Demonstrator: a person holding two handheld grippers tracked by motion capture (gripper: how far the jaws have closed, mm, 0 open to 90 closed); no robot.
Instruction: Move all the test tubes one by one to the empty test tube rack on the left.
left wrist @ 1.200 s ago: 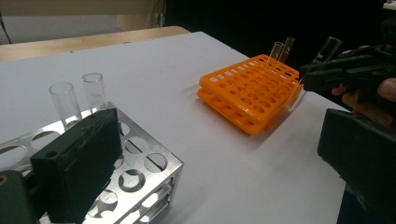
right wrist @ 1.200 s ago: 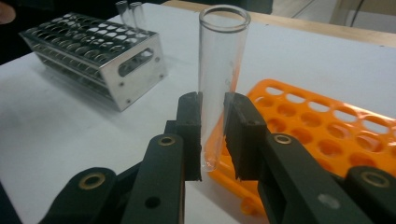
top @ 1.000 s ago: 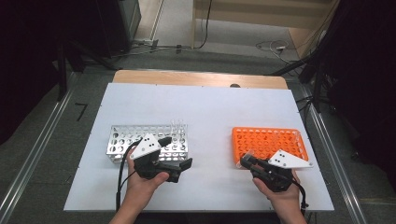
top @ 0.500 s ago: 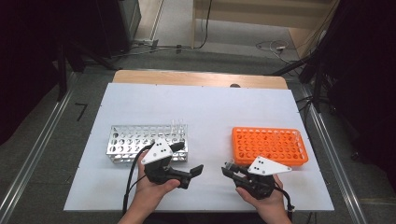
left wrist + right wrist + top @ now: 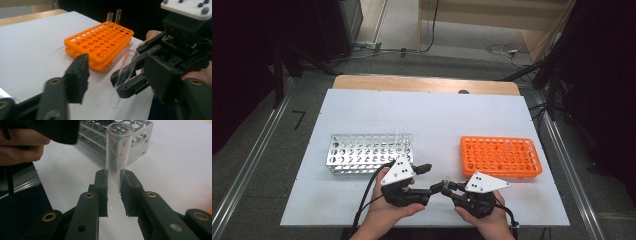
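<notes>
A clear test tube [image 5: 118,147] stands upright in my right gripper [image 5: 113,192], which is shut on its lower part. In the high view that gripper [image 5: 446,186] meets my left gripper [image 5: 432,179] at the table's front centre. In the left gripper view the tube [image 5: 125,72] sits between my left gripper's [image 5: 120,75] jaws, which have just been closing; a gap remains on each side and the pads are not pressing on it. An orange rack [image 5: 501,156] lies at the right and a metal rack [image 5: 367,152] at the left.
Two clear tubes [image 5: 113,17] stand in the far corner of the orange rack [image 5: 100,42]. A few tubes [image 5: 403,137] stand at the metal rack's right end. The white table top [image 5: 432,120] stretches beyond both racks; a wooden edge [image 5: 422,84] runs along its far side.
Both hands have moved inward from the racks to meet at the front centre. My left gripper's jaws stand narrower than before, now on either side of the tube that my right gripper holds.
</notes>
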